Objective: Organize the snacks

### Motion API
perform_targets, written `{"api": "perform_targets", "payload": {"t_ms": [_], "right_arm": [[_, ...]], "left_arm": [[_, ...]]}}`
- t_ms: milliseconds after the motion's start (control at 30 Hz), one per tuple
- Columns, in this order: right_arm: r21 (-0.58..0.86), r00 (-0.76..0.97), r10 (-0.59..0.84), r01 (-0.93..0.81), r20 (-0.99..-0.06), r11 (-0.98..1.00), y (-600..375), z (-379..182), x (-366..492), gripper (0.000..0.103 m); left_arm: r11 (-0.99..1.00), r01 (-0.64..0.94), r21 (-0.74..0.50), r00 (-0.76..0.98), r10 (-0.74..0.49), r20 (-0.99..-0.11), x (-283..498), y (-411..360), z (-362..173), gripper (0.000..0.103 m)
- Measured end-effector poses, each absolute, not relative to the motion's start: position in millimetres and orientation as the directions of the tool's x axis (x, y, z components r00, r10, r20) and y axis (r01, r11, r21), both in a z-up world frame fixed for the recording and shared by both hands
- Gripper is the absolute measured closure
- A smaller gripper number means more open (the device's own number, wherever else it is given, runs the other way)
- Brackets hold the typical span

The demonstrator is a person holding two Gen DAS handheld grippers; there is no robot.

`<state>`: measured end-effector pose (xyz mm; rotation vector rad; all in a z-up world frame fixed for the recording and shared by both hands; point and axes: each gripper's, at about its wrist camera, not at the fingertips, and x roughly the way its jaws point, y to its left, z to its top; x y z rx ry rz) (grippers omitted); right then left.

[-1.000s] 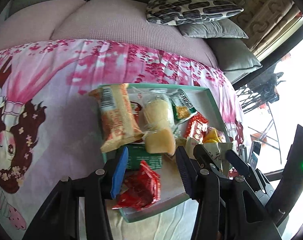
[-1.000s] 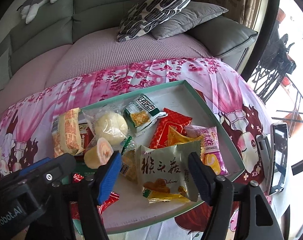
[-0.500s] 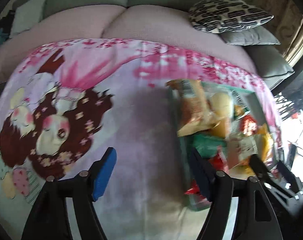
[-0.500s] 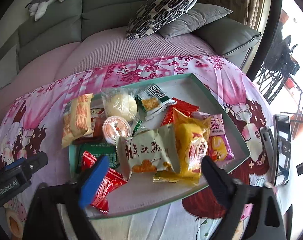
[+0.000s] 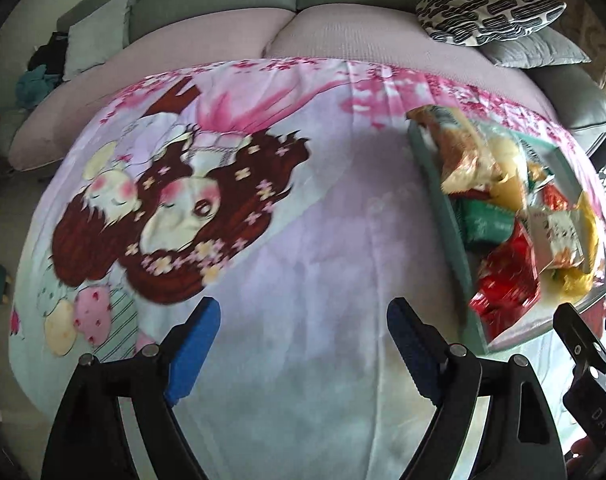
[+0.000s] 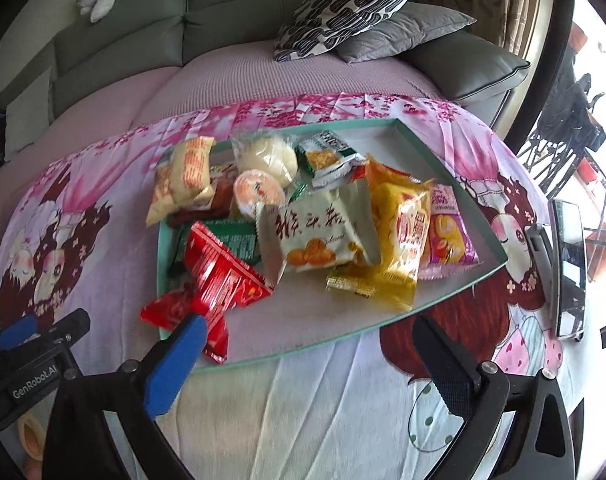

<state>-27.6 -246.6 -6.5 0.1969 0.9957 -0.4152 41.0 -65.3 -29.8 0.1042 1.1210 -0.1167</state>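
Hanging nearest the lens, the right tongs (image 6: 307,360) stand wide apart and empty, just short of the tray (image 6: 403,128). The left tongs (image 5: 299,344) are opening too — nothing between them, only bare patterned cloth (image 5: 303,240) on the worktop below. Beyond, the snacks (image 6: 315,236) lie heaped in the one tray, a red packet (image 6: 219,280) spilling over its near rim. Sorting looks close to done: no packet shows loose on the cloth, though the pile itself is untidy. I count about ten packets, some hidden under others. Farther back sit two cushions (image 6: 363,12) on the sofa.
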Motion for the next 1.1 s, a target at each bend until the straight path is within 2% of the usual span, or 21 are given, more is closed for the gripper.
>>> {"api": "perform_targets", "payload": {"t_ms": [300, 1100], "right_arm": [[-0.034, 0.466, -0.241, 0.411, -0.851, 0.911, -240, -12, -30, 0.0], [-0.028, 0.488, -0.233, 0.391, -0.841, 0.92, -239, -12, -28, 0.0]], "left_arm": [[0.99, 0.136, 0.044, 0.401, -0.014, -0.916, 37, -63, -36, 0.017], [0.982, 0.185, 0.027, 0.351, -0.041, -0.936, 40, -67, -42, 0.017]]}}
